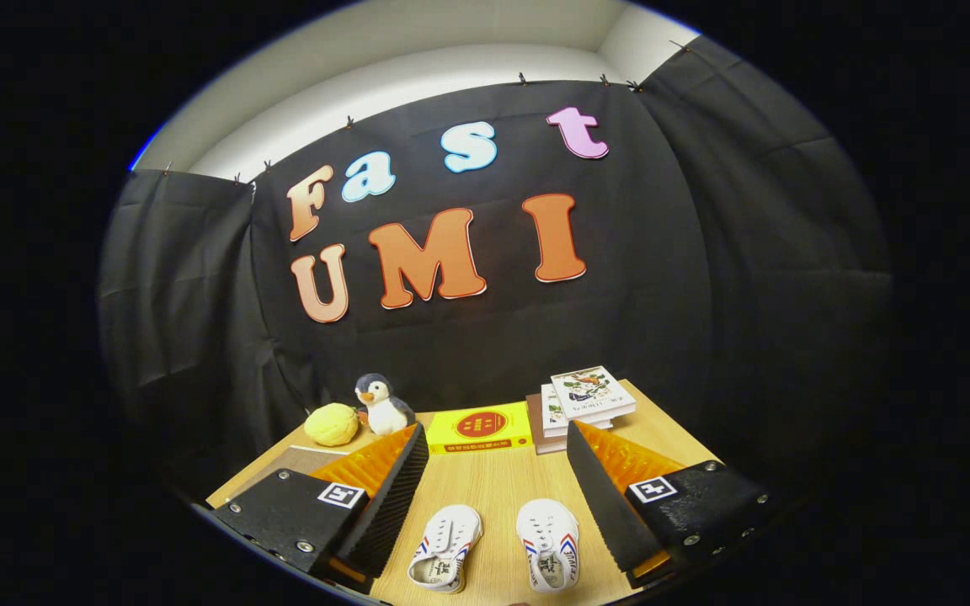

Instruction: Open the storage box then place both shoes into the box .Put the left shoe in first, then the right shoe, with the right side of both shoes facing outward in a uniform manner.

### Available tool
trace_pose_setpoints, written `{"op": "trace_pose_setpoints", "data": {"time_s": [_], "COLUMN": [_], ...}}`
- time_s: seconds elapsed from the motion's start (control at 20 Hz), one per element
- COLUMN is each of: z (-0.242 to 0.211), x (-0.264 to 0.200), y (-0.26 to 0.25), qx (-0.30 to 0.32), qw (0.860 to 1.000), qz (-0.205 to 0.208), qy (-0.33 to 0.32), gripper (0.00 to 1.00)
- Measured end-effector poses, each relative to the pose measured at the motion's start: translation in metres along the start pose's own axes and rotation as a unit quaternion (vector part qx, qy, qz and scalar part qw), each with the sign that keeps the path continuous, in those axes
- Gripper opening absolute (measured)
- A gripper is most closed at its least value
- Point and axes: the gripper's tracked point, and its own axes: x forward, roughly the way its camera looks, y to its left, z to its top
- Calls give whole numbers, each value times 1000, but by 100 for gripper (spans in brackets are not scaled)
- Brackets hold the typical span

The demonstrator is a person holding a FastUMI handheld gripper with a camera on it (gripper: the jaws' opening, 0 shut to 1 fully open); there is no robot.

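Observation:
Two small white shoes with red and blue stripes lie side by side on the wooden table, toes pointing away from me. One shoe (446, 547) lies near the left finger, the other shoe (549, 544) near the right finger. My gripper (498, 442) hangs above them, open wide, with nothing held; both shoes show in the gap between its fingers. A yellow flat box (479, 428) with a red round label lies beyond the fingers, near the back of the table.
A stack of books (583, 400) sits at the back right. A toy penguin (381, 405) and a yellow round plush (332, 423) stand at the back left. A brownish flat board (295, 461) lies behind the left finger. Black cloth walls close the booth.

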Motion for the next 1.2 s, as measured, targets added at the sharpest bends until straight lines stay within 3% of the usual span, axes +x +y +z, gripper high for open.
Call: {"op": "trace_pose_setpoints", "data": {"time_s": [0.3, 0.7, 0.95, 1.2], "z": [-23, -71, -116, -171], "x": [0, 18, 33, 38], "y": [10, 51, 98, 148], "qx": [30, 91, 172, 213], "qw": [998, 986, 957, 918], "qz": [21, 82, 151, 216], "qy": [43, 110, 177, 255], "gripper": [98, 98, 98, 98]}}
